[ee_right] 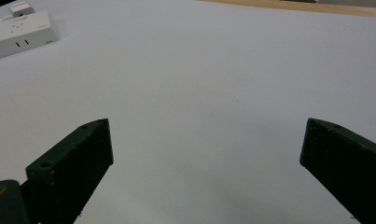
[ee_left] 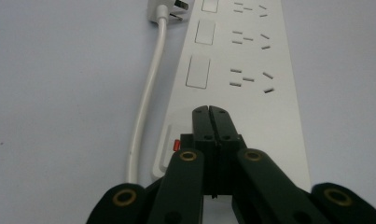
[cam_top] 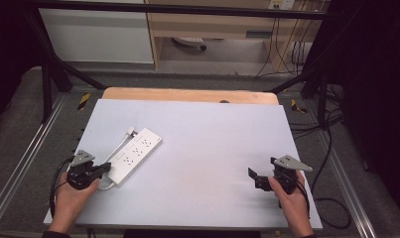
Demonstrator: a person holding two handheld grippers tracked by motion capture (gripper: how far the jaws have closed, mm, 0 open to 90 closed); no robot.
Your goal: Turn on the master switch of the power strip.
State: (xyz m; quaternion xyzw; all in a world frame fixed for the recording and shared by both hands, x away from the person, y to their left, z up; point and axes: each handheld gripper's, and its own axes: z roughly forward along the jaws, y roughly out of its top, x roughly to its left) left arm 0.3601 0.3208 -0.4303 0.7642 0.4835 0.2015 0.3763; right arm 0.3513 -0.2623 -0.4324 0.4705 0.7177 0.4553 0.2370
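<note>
A white power strip (cam_top: 134,154) lies at an angle on the left of the white table top (cam_top: 207,148), its white cable (ee_left: 146,98) looping back beside it to a plug (ee_left: 169,10). My left gripper (ee_left: 209,108) is shut, jaws pressed together with nothing between them, tips just above the strip's near end by a small red switch (ee_left: 177,145). In the high view the left gripper (cam_top: 106,167) sits at the strip's near end. My right gripper (cam_top: 252,176) is open at the right front of the table, over bare surface. The strip (ee_right: 20,29) shows far off in the right gripper view.
A wooden table edge (cam_top: 187,94) runs along the back of the white top. Black cables (cam_top: 331,144) trail on the floor to the right. A metal frame (cam_top: 48,84) stands around the table.
</note>
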